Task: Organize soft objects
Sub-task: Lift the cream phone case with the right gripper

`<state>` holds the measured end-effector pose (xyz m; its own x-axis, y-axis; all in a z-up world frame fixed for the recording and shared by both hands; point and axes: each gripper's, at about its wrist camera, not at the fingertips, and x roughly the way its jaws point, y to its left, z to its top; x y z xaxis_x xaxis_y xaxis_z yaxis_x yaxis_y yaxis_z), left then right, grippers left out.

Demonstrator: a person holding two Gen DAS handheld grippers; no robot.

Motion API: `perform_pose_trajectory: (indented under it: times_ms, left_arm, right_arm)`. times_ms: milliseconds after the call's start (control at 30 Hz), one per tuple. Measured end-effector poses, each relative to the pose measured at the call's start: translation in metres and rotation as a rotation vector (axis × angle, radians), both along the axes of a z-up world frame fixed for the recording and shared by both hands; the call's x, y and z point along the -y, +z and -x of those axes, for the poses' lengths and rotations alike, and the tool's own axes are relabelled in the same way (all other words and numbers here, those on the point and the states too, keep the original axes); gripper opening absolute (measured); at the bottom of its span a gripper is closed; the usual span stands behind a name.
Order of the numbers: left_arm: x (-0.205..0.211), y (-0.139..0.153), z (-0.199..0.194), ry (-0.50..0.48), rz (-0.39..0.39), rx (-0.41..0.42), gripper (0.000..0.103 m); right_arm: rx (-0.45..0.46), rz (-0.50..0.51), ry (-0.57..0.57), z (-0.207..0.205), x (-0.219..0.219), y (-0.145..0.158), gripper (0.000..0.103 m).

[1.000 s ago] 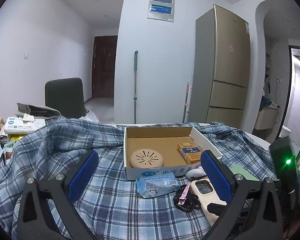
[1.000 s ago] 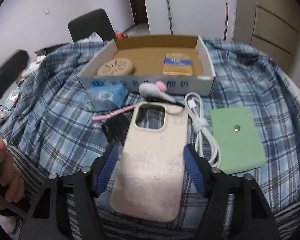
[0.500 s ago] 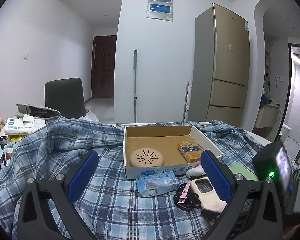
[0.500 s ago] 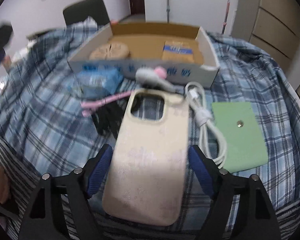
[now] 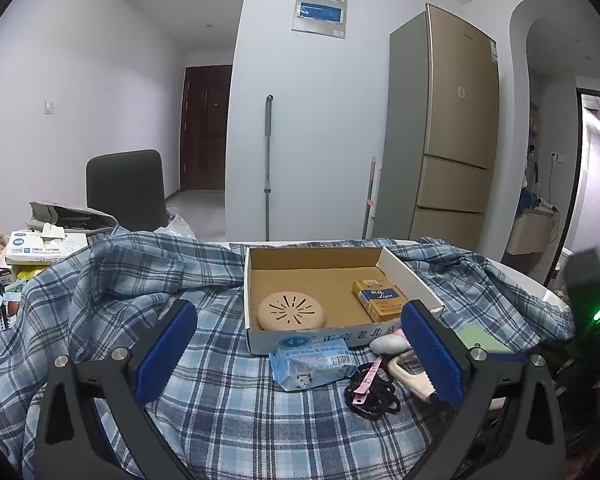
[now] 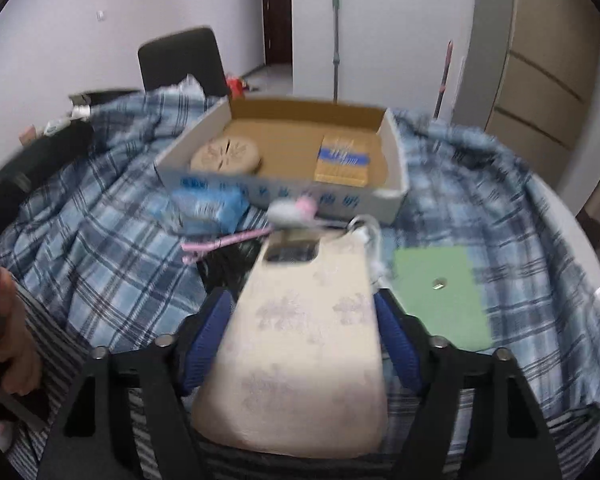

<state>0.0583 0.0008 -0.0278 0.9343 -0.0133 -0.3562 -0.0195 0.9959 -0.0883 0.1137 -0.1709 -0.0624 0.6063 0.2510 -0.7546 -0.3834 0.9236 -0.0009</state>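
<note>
Gripping the cream phone case between their blue pads, the right tongs had just been closing, and the case sat pinched at its near end with its camera cut-out pointing away toward the cardboard box. The far end looked tipped up off the plaid cloth covering the desk, so the step in hand was judged to be the pick-up of that case. The left tongs hung released over the cloth with nothing between their pads, aimed at the box's near wall.

Inside the box lay a round beige vented disc on the left and a yellow-and-blue packet on the right, leaving bare cardboard between and behind them. Just in front of the box were a blue tissue pack, a small grey-and-pink item, a pink clip over a black cord bundle, a white cable and a green pouch.

The next move probably called for raising the case clear of the cable and the grey item, carrying it over the box's near wall and setting it on the bare patch. Soft and flexible as it appeared, the case might bow or slip in a pinch on one end.
</note>
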Motion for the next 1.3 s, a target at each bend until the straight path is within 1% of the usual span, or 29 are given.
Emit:
perform_pose_trajectory:
  times_ms: [33,67,133,167,200,233,267,333,400,467,600,700,800,867,900,1000,1033,1100,1133,1233,1300]
  left_arm:
    - [0.0,0.0,-0.001,-0.001,0.001,-0.005,0.103]
    - [0.0,-0.001,-0.001,-0.001,0.001,-0.008,0.103]
    - [0.0,-0.002,-0.003,-0.001,0.004,-0.017,0.103]
    - [-0.001,-0.002,-0.004,-0.001,0.006,-0.021,0.103]
    - [-0.001,-0.002,-0.004,-0.001,0.008,-0.023,0.103]
    - [0.0,-0.003,-0.004,-0.001,0.008,-0.024,0.103]
    - [-0.001,-0.003,-0.004,-0.001,0.007,-0.023,0.103]
    - [0.0,-0.003,-0.005,-0.001,0.002,-0.024,0.103]
    - [0.001,-0.004,-0.005,-0.001,-0.006,-0.026,0.103]
    - [0.001,-0.004,-0.005,-0.001,-0.009,-0.024,0.103]
    - [0.001,-0.004,-0.004,-0.003,-0.007,-0.02,0.103]
    - [0.001,-0.003,-0.004,-0.003,-0.007,-0.018,0.103]
    - [0.001,-0.002,-0.003,-0.002,-0.008,-0.015,0.103]
    - [0.0,-0.002,-0.002,-0.004,-0.007,-0.016,0.103]
    - [0.0,-0.002,-0.002,-0.005,-0.008,-0.014,0.103]
    - [0.001,-0.001,-0.001,-0.005,-0.007,-0.009,0.103]
    - [0.001,-0.001,-0.001,-0.006,-0.008,-0.007,0.103]
    - [0.001,0.0,0.0,-0.007,-0.009,-0.006,0.103]
    - [0.001,0.0,0.0,-0.007,-0.009,-0.006,0.103]
    - [0.002,0.0,0.0,-0.008,-0.009,-0.007,0.103]
    - [0.002,0.0,0.0,-0.01,-0.009,-0.009,0.103]
  right_arm:
    - [-0.004,-0.003,0.003,0.0,0.004,0.004,0.036]
    - [-0.024,-0.016,0.016,-0.002,0.009,0.006,0.036]
    - [-0.057,-0.006,0.026,-0.004,0.016,0.003,0.036]
    - [-0.067,0.003,0.027,-0.005,0.018,-0.001,0.04]
    - [-0.077,0.009,0.021,-0.006,0.02,-0.005,0.045]
    - [-0.089,0.002,0.011,-0.006,0.023,-0.009,0.06]
    - [-0.1,-0.016,-0.002,-0.006,0.027,-0.011,0.067]
    - [-0.137,-0.066,-0.026,-0.007,0.03,-0.015,0.067]
    - [-0.178,-0.085,-0.04,-0.009,0.025,-0.02,0.069]
    - [-0.21,-0.066,-0.077,-0.01,0.018,-0.025,0.071]
    - [-0.245,-0.043,-0.169,-0.009,0.006,-0.032,0.073]
    - [-0.234,-0.033,-0.233,-0.009,0.0,-0.033,0.075]
    - [-0.232,-0.004,-0.254,-0.011,-0.006,-0.032,0.077]
    - [-0.233,0.021,-0.262,-0.011,-0.013,-0.033,0.086]
    - [-0.24,0.031,-0.261,-0.012,-0.016,-0.035,0.087]
    - [-0.269,0.045,-0.263,-0.017,-0.02,-0.043,0.087]
    - [-0.263,0.044,-0.273,-0.017,-0.019,-0.045,0.086]
    - [-0.236,0.049,-0.272,-0.016,-0.019,-0.045,0.079]
    - [-0.229,0.049,-0.255,-0.015,-0.02,-0.044,0.072]
    - [-0.257,0.033,-0.209,-0.013,-0.019,-0.041,0.072]
    - [-0.247,0.033,-0.192,-0.009,-0.014,-0.034,0.072]
